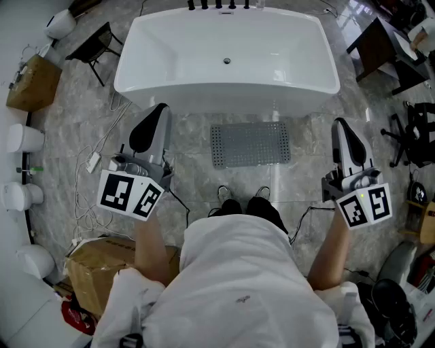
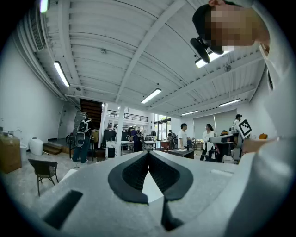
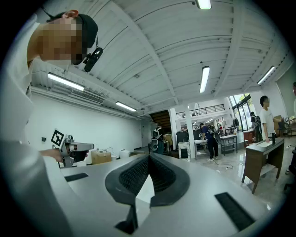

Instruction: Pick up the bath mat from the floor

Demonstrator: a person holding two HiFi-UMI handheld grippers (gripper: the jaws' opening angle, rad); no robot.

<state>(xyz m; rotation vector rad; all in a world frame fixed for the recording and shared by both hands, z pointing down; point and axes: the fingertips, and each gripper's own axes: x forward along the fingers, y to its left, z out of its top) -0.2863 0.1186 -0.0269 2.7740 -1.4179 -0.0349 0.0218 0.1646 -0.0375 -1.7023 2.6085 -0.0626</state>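
A grey, rectangular bath mat [image 1: 250,144] dotted with small holes lies flat on the pale marble-patterned floor [image 1: 197,177], just in front of the white freestanding bathtub [image 1: 224,95] and slightly right of its middle. Nothing touches the mat. The person's dark shoes [image 1: 246,205] stand on the floor near the mat's closer edge, apart from it.

The person holds both tools level, one on each side of the mat and well above the floor. The left claw [image 1: 161,109] points towards the tub's left half. In the left gripper view its black ribbed jaws are pressed together at the tips with nothing between them. The right claw [image 1: 338,124] points towards the tub's right end. The right gripper view shows its jaws closed tip to tip as well, and empty. Each tool carries a white cube with black square markers, the left cube [image 1: 129,194] and the right cube [image 1: 365,206], just ahead of the person's bare forearms.

A row of black taps [image 1: 217,5] lines the tub's far rim. To the left of the tub stand a black folding chair [image 1: 95,44] and a brown cardboard box [image 1: 30,83]. White cables [image 1: 92,163] trail over the floor on that side.
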